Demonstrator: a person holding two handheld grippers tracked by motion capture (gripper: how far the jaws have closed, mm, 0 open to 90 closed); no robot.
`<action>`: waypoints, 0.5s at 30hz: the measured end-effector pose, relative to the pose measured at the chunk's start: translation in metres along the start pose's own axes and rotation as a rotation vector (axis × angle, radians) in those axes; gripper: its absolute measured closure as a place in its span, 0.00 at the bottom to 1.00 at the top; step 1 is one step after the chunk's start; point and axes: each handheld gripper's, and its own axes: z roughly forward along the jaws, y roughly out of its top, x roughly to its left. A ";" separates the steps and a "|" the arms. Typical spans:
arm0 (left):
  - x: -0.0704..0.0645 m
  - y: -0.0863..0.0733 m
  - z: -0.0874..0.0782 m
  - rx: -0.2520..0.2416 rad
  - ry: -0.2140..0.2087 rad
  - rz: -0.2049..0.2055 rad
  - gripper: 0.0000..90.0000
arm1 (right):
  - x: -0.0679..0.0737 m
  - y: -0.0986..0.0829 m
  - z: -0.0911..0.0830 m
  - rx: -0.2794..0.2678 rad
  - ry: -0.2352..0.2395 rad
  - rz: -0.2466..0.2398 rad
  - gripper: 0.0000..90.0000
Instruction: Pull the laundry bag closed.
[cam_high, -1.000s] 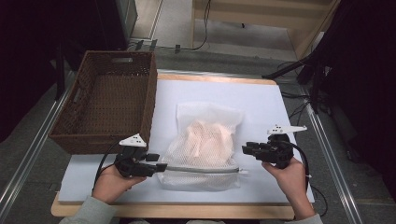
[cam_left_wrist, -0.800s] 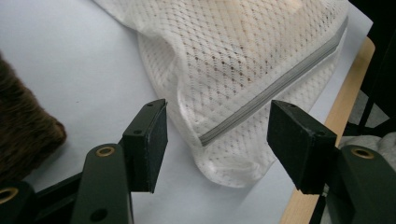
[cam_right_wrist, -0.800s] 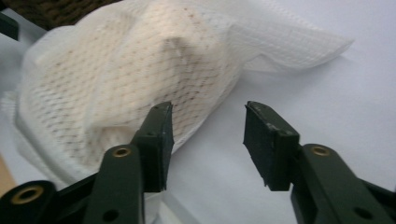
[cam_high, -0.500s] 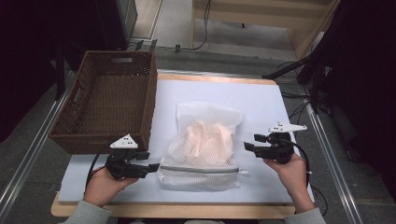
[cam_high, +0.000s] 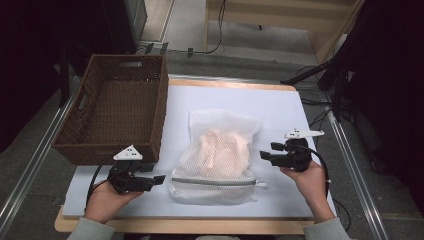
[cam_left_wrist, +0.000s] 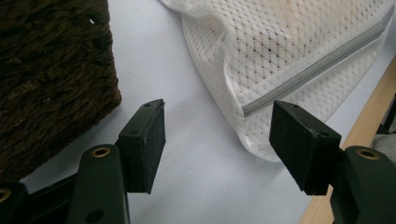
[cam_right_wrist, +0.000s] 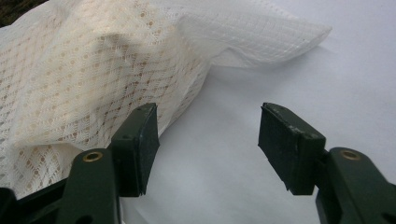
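A white mesh laundry bag with a grey zip (cam_high: 217, 160) lies flat near the middle of the desk (cam_high: 280, 110), which has a white top with a wooden edge. Something pale peach in colour shows through the mesh. The zip runs left to right along the bag's near end, and its far end is loosely rumpled.

The left claw (cam_high: 159, 179) sits at the near left of the desk, held in the person's left hand (cam_high: 107, 197), just left of the bag's near left corner and apart from it. In the left gripper view its two black jaws stand wide apart with nothing between them but bare white desk; the corner of the mesh bag (cam_left_wrist: 299, 51) and its zip lie beyond the right-hand jaw, and the wicker wall of the basket (cam_left_wrist: 51, 70) lies beyond the left-hand one.

The right claw (cam_high: 265, 155) is held in the person's right hand (cam_high: 307, 180) just right of the bag, about level with its middle, not touching it. In the right gripper view its jaws are likewise spread open and empty, with the bag's mesh side (cam_right_wrist: 107, 70) reaching to the left-hand jaw.

A dark brown rectangular woven wicker basket (cam_high: 90, 145) stands at the far left of the desk, empty inside, its near right corner close to the left claw.
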 end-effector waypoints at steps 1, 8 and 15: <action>0.000 0.000 0.000 0.000 0.000 0.000 0.41 | 0.000 0.000 0.000 0.002 0.001 -0.004 0.43; 0.000 0.000 0.001 0.004 -0.002 -0.002 0.41 | 0.000 0.000 0.001 0.009 -0.001 -0.003 0.43; 0.001 0.001 0.001 0.011 -0.002 -0.003 0.40 | 0.000 -0.001 0.002 0.014 -0.002 -0.008 0.43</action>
